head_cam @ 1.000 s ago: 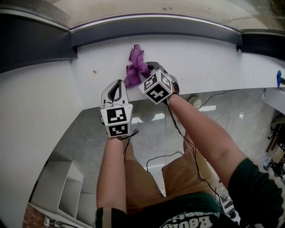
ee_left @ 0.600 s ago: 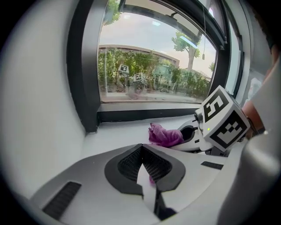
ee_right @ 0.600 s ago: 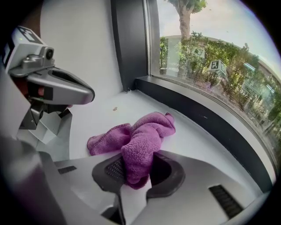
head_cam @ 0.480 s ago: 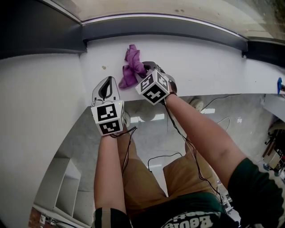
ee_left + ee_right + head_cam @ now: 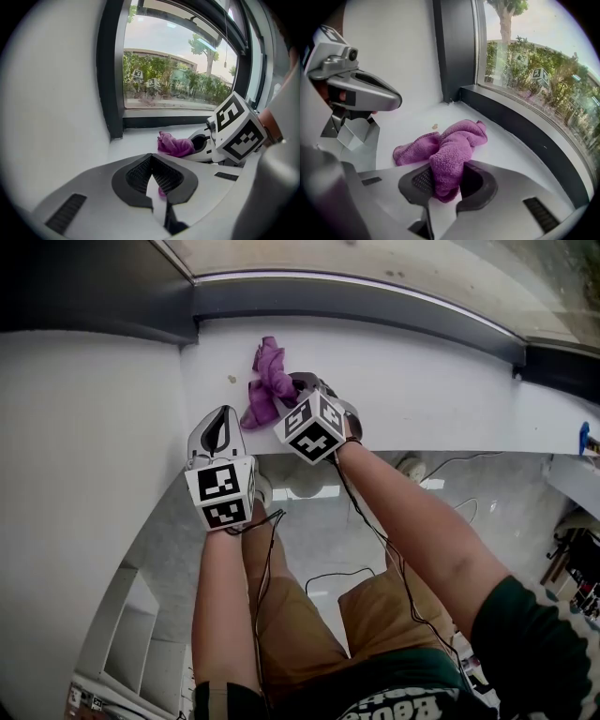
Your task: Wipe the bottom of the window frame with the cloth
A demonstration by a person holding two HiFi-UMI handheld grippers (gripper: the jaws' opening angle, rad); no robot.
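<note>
A purple cloth point(image 5: 265, 381) lies bunched on the white sill point(image 5: 422, 390), just below the dark bottom rail of the window frame point(image 5: 394, 302). My right gripper point(image 5: 293, 388) is shut on the near end of the cloth point(image 5: 450, 145), which bulges out between its pads; the far end trails on the sill. My left gripper point(image 5: 223, 416) hovers over the sill's front edge, left of the cloth, shut with nothing in it. From the left gripper view, the cloth point(image 5: 174, 144) and right gripper point(image 5: 202, 144) lie ahead to the right.
A small brown speck point(image 5: 232, 380) sits on the sill left of the cloth, near the dark upright frame corner point(image 5: 178, 329). A white wall point(image 5: 75, 474) rises at the left. Cables and the person's legs hang below the sill.
Both grippers have slid left along the sill, the right one dragging the cloth closer to the brown speck and the frame corner.
</note>
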